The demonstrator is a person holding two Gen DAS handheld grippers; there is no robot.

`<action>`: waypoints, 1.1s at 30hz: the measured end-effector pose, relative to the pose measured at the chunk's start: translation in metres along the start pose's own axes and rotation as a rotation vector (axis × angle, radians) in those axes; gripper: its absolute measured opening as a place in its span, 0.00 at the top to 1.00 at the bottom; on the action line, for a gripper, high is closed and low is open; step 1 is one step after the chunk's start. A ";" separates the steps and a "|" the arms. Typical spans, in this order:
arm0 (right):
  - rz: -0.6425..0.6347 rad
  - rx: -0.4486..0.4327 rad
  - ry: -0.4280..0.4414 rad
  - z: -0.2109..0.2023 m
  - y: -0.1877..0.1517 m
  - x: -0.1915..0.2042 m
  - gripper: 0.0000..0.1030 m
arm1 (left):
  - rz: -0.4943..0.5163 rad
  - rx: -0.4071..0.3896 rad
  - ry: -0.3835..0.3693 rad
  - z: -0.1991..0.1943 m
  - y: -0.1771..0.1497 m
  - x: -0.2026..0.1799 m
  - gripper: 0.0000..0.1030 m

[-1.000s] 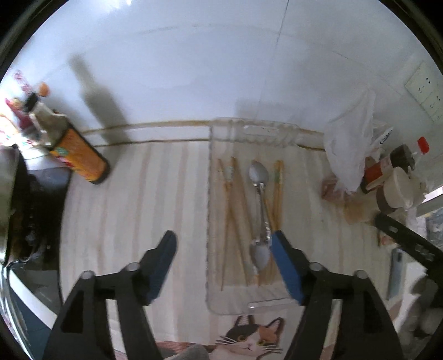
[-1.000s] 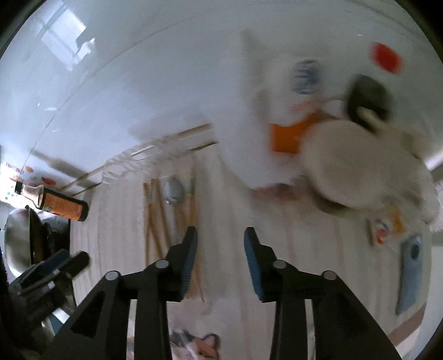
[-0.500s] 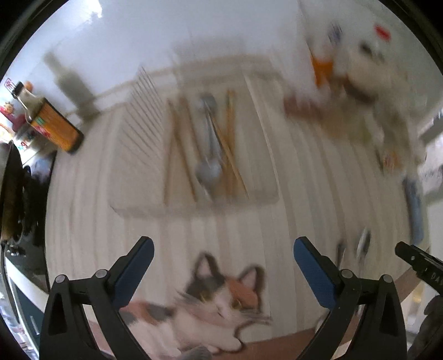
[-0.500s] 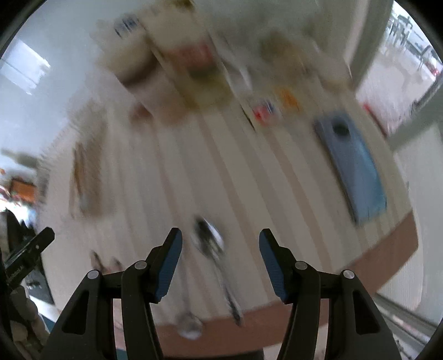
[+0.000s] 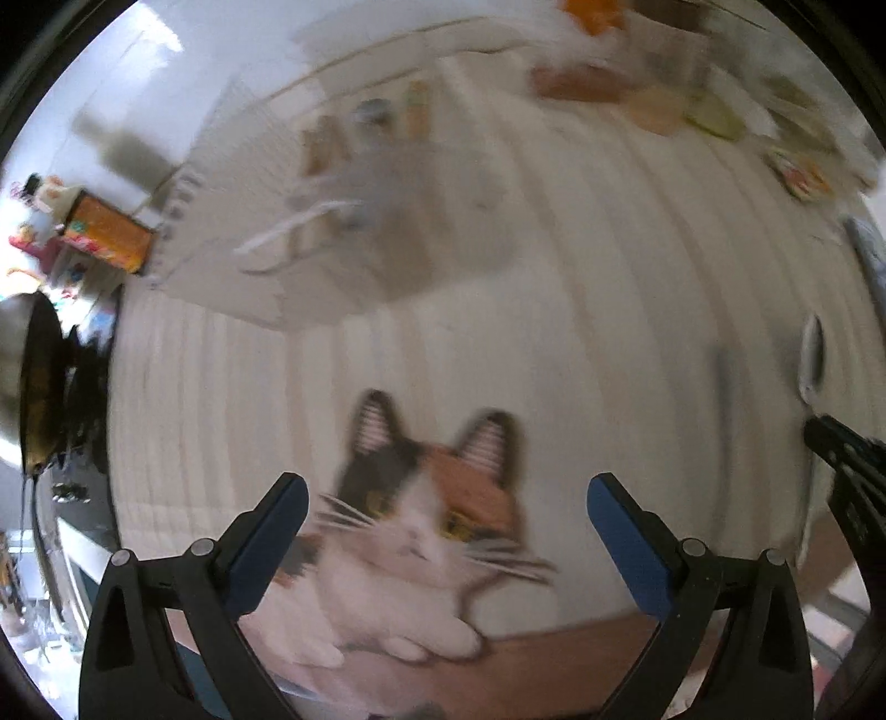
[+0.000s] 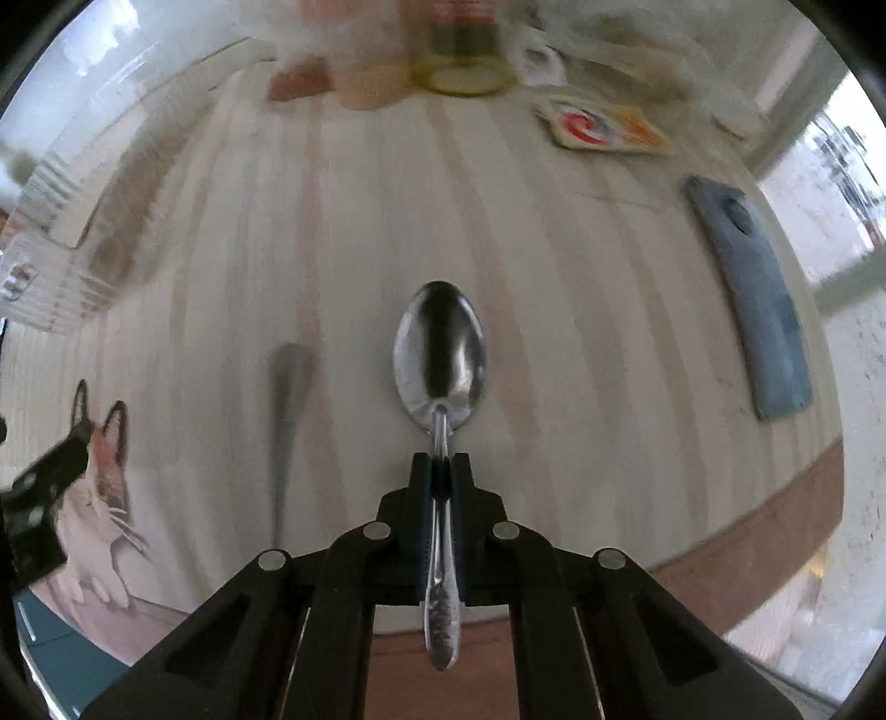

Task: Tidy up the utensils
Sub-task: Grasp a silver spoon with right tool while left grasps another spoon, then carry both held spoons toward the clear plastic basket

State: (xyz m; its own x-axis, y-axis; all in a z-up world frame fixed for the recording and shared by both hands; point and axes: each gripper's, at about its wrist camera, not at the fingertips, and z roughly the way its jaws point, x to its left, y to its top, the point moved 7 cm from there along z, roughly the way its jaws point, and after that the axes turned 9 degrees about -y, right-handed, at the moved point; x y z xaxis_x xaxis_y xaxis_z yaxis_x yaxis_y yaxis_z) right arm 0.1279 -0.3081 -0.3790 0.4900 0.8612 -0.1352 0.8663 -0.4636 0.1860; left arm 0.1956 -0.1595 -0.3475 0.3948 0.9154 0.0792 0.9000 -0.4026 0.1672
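My right gripper (image 6: 441, 462) is shut on the handle of a metal spoon (image 6: 440, 354), whose bowl points away from me over the striped tablecloth. A second utensil handle (image 6: 288, 399) lies blurred on the cloth to its left. My left gripper (image 5: 446, 493) is open and empty above the cat picture (image 5: 426, 509). The clear tray (image 5: 332, 221) with chopsticks and spoons shows blurred at the upper left; it also shows in the right wrist view (image 6: 72, 221). The spoon (image 5: 811, 354) appears at the right edge of the left wrist view.
A blue phone (image 6: 753, 299) lies at the right. A colourful packet (image 6: 603, 124) and jars (image 6: 459, 50) stand at the back. An orange-labelled bottle (image 5: 105, 232) and a dark pan (image 5: 39, 387) are at the left. The table's front edge (image 6: 747, 543) is close.
My right gripper has swung from the tray to the front of the table and shut on a spoon. My left gripper has pulled back from the tray and opened wider.
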 end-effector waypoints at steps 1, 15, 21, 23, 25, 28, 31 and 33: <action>0.019 0.007 0.001 0.001 -0.004 -0.009 0.94 | 0.014 0.014 -0.027 0.001 -0.004 -0.010 0.00; 0.218 0.059 0.023 0.007 -0.052 -0.105 0.94 | 0.188 0.261 -0.294 0.037 -0.058 -0.118 0.19; 0.207 0.046 -0.001 0.007 -0.057 -0.101 0.94 | 0.215 0.234 -0.256 0.038 -0.058 -0.122 0.63; 0.204 0.045 -0.004 0.004 -0.054 -0.101 0.94 | 0.202 0.233 -0.275 0.035 -0.058 -0.122 0.63; 0.197 0.047 0.000 0.007 -0.050 -0.091 0.94 | 0.193 0.225 -0.272 0.035 -0.056 -0.120 0.63; 0.179 0.051 0.011 0.005 -0.048 -0.080 0.94 | 0.179 0.211 -0.257 0.036 -0.058 -0.108 0.63; 0.146 0.053 0.027 0.002 -0.049 -0.069 0.94 | 0.149 0.198 -0.240 0.037 -0.059 -0.092 0.63; 0.113 0.053 0.043 0.001 -0.047 -0.052 0.94 | 0.117 0.190 -0.227 0.037 -0.059 -0.075 0.63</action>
State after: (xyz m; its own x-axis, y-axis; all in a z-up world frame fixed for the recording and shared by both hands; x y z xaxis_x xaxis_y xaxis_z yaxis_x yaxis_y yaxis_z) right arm 0.0615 -0.3308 -0.3816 0.5814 0.8102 -0.0746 0.8101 -0.5679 0.1455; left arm 0.1193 -0.2043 -0.3999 0.5099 0.8491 -0.1381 0.8558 -0.5170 -0.0188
